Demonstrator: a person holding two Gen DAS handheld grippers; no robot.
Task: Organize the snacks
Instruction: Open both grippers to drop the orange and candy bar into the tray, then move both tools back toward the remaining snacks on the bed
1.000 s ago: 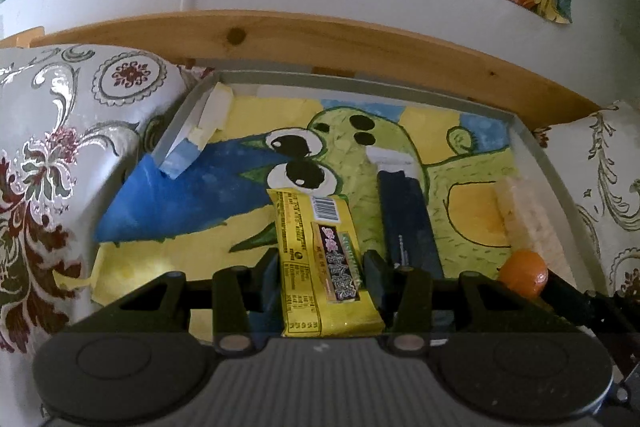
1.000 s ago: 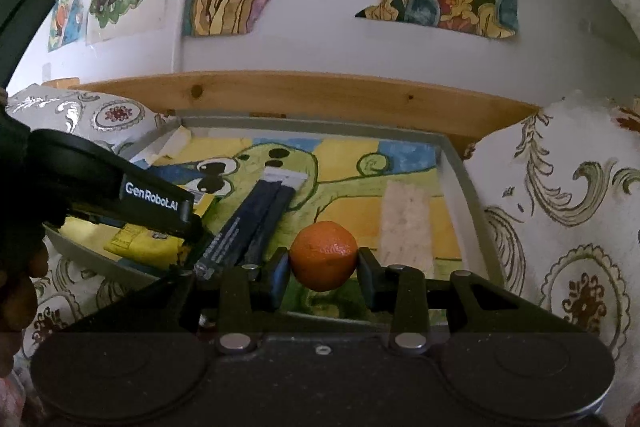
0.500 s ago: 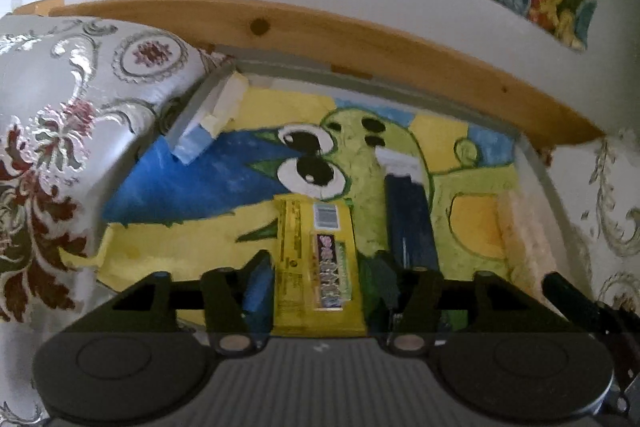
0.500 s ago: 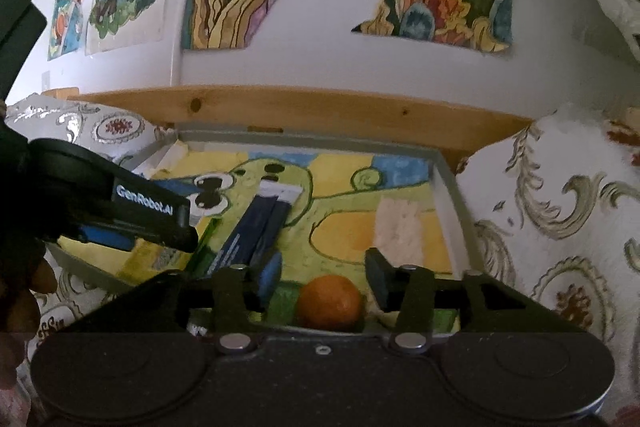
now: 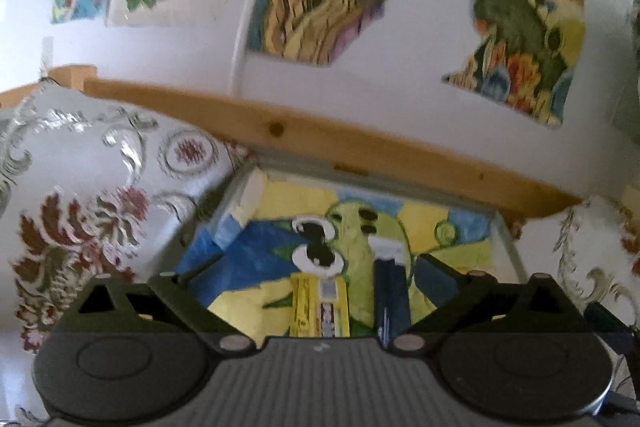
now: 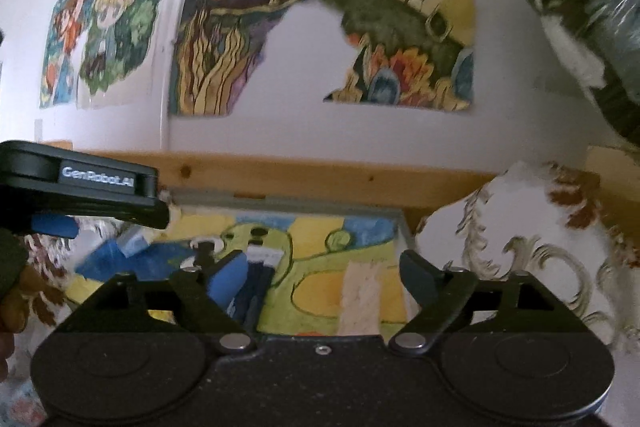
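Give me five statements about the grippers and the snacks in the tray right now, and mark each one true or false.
1. The left gripper is open with nothing between its fingers. True.
2. The yellow snack bar lies flat in the tray. True.
3. The right gripper is clamped on an orange fruit. False: it is open and empty, and no orange fruit shows in either view.
4. The dark blue packet lies left of the yellow snack bar in the left wrist view. False: it lies to the right of it.
5. A pale, rough-textured wafer lies near the tray's right wall. True.
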